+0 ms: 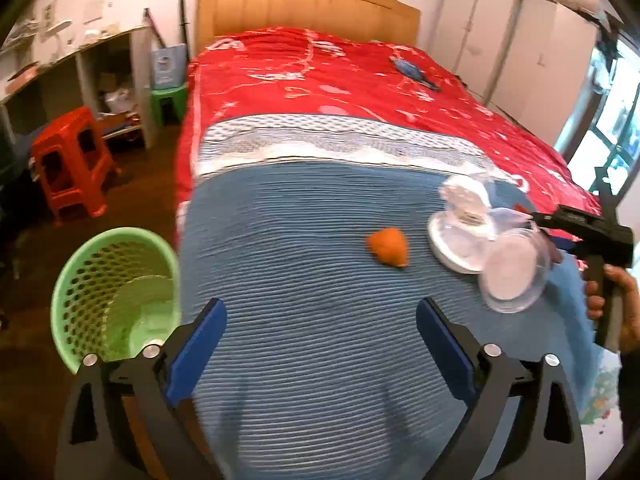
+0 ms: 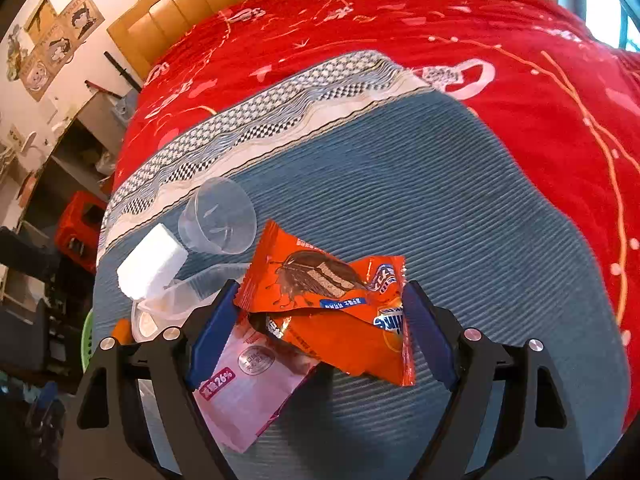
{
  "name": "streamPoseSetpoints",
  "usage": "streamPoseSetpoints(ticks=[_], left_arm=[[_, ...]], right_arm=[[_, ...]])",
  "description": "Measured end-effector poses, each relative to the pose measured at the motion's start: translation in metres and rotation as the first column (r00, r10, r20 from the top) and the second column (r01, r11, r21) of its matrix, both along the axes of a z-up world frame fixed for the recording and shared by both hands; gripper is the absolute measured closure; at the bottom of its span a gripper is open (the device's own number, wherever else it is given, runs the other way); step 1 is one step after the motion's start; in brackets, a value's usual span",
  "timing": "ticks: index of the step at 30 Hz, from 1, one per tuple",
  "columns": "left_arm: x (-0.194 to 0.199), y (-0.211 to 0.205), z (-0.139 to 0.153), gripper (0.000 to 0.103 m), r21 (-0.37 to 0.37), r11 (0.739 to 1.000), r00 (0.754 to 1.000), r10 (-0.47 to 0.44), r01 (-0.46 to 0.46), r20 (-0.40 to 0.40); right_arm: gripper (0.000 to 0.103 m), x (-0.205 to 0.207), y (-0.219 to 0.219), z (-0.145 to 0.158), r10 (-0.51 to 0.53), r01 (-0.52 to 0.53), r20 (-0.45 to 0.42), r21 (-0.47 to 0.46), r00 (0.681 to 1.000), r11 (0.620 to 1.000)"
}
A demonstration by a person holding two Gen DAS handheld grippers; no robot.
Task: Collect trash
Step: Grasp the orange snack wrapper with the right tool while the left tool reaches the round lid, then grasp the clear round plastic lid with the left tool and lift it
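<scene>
In the right wrist view an orange snack wrapper (image 2: 332,304) lies on the blue blanket (image 2: 440,208), partly over a pink wrapper (image 2: 248,384). My right gripper (image 2: 320,292) stands open around the orange wrapper, whose edges come close to both pads. Beyond its left finger lie a clear plastic cup (image 2: 218,216), a white foam block (image 2: 152,264) and a clear tub (image 2: 180,300). My left gripper (image 1: 322,312) hangs open over bare blanket with nothing between its fingers. An orange scrap (image 1: 388,246) and clear cups (image 1: 516,276) lie ahead of it, to the right. The green mesh basket (image 1: 116,292) stands on the floor by the bed's left corner.
A red quilt (image 1: 320,76) covers the far bed up to the wooden headboard (image 1: 308,4), with a blue object (image 1: 412,68) lying on it. A red stool (image 1: 72,156) and a green stool (image 1: 168,100) stand left by shelves. A hand (image 1: 616,300) holds the right gripper (image 1: 538,222) at the right edge.
</scene>
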State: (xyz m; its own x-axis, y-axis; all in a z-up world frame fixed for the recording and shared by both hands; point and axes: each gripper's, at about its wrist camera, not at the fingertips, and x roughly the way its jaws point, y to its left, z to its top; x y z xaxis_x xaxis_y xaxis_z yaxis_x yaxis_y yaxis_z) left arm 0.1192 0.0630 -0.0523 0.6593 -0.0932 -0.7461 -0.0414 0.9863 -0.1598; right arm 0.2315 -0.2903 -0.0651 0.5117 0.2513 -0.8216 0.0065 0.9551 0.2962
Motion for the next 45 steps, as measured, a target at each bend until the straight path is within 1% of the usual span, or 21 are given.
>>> streamPoseSetpoints(ticks=[3, 7, 10, 15, 18, 20, 23, 25, 29, 32, 39, 45], left_arm=[[0.007, -0.020, 0.001, 0.010, -0.014, 0.998, 0.998, -0.056, 0.056, -0.001], [0.015, -0.051, 0.004, 0.010, -0.004, 0.991, 0.991, -0.130, 0.130, 0.006], [0.021, -0.074, 0.002, 0.010, -0.005, 0.982, 0.982, -0.190, 0.190, 0.004], [0.034, -0.101, -0.001, 0.010, -0.028, 0.967, 0.968, -0.252, 0.252, -0.009], [0.044, -0.117, -0.006, 0.010, -0.033, 0.958, 0.958, -0.287, 0.286, -0.022], [0.050, -0.128, -0.010, 0.010, -0.039, 0.953, 0.952, -0.302, 0.301, -0.036], [0.059, -0.144, -0.017, 0.010, -0.060, 0.941, 0.941, -0.336, 0.333, -0.046], [0.063, -0.156, -0.020, 0.009, -0.073, 0.932, 0.931, -0.360, 0.356, -0.054], [0.068, -0.174, -0.025, 0.007, -0.051, 0.920, 0.919, -0.392, 0.389, -0.043], [0.075, -0.183, -0.030, 0.007, -0.063, 0.911, 0.910, -0.411, 0.407, -0.058], [0.084, -0.194, -0.040, 0.007, -0.053, 0.895, 0.892, -0.445, 0.442, -0.077], [0.090, -0.198, -0.045, 0.007, -0.057, 0.897, 0.893, -0.442, 0.438, -0.088]], right_arm=[[0.022, 0.000, 0.001, -0.001, 0.021, -0.021, 0.009, -0.012, 1.000, 1.000], [0.029, -0.003, -0.003, -0.004, 0.035, -0.035, 0.011, -0.013, 0.999, 0.999], [0.029, -0.004, -0.007, -0.006, 0.046, -0.046, 0.012, 0.001, 0.999, 0.999], [0.028, -0.006, -0.014, -0.014, 0.043, -0.044, 0.019, 0.021, 0.999, 0.999], [0.033, -0.008, -0.018, -0.013, 0.041, -0.042, 0.029, 0.034, 0.999, 0.999], [0.039, -0.011, -0.020, -0.010, 0.041, -0.043, 0.044, 0.033, 0.998, 0.999], [0.043, -0.015, -0.027, -0.005, 0.035, -0.038, 0.061, 0.044, 0.997, 0.998], [0.043, -0.020, -0.033, 0.000, 0.026, -0.030, 0.076, 0.061, 0.997, 0.998], [0.043, -0.028, -0.040, 0.010, 0.024, -0.030, 0.107, 0.061, 0.994, 0.998], [0.043, -0.034, -0.044, 0.017, 0.026, -0.035, 0.127, 0.064, 0.991, 0.997], [0.043, -0.041, -0.044, 0.024, 0.040, -0.053, 0.152, 0.084, 0.988, 0.995], [0.043, -0.042, -0.039, 0.024, 0.045, -0.059, 0.155, 0.084, 0.987, 0.995]])
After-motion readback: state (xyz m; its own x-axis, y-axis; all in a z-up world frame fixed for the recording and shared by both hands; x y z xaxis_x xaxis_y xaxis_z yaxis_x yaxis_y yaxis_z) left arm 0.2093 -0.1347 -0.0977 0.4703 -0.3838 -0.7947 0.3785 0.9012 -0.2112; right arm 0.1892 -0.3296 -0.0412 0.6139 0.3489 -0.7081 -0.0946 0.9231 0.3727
